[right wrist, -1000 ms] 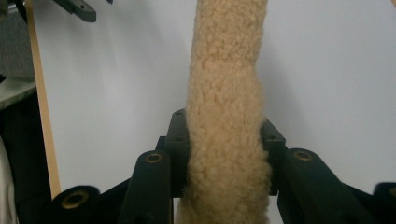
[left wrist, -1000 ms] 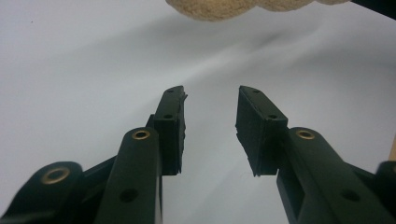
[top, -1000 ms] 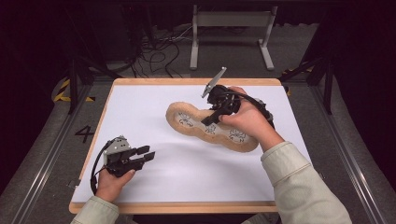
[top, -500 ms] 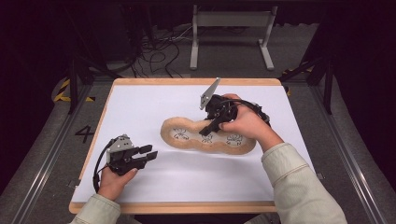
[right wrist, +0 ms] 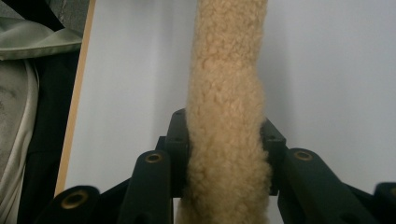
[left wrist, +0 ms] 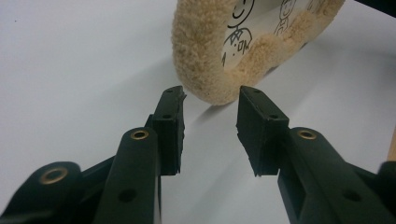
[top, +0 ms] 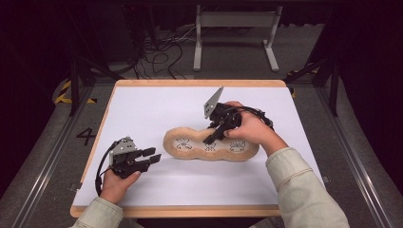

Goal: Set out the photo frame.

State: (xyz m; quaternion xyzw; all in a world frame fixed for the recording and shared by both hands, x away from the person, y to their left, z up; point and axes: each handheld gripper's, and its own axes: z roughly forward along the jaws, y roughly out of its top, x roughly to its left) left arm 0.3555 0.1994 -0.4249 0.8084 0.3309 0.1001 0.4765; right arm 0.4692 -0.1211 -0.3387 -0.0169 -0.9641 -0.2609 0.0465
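A fleecy tan cushion (top: 211, 145) with three printed figures lies mid-table, clamped at its far edge by the right gripper (top: 216, 135); its right end hides under that hand. The left gripper (top: 151, 156) rests nearby, jaws apart and empty, on the white table (top: 157, 107); dark room beyond

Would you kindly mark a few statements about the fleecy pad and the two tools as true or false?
1. The right tool is clamped on the fleecy pad. True; in the right gripper view the fleece fills the gap between its jaws.
2. The left tool holds the pad's end. False; its jaws are open and short of the pad.
3. The pad bears small line drawings of figures. True.
4. The pad lies on the floor. False; it is over the white table.
5. The left tool is beyond the pad, at the far edge. False; it is near the table's front left.
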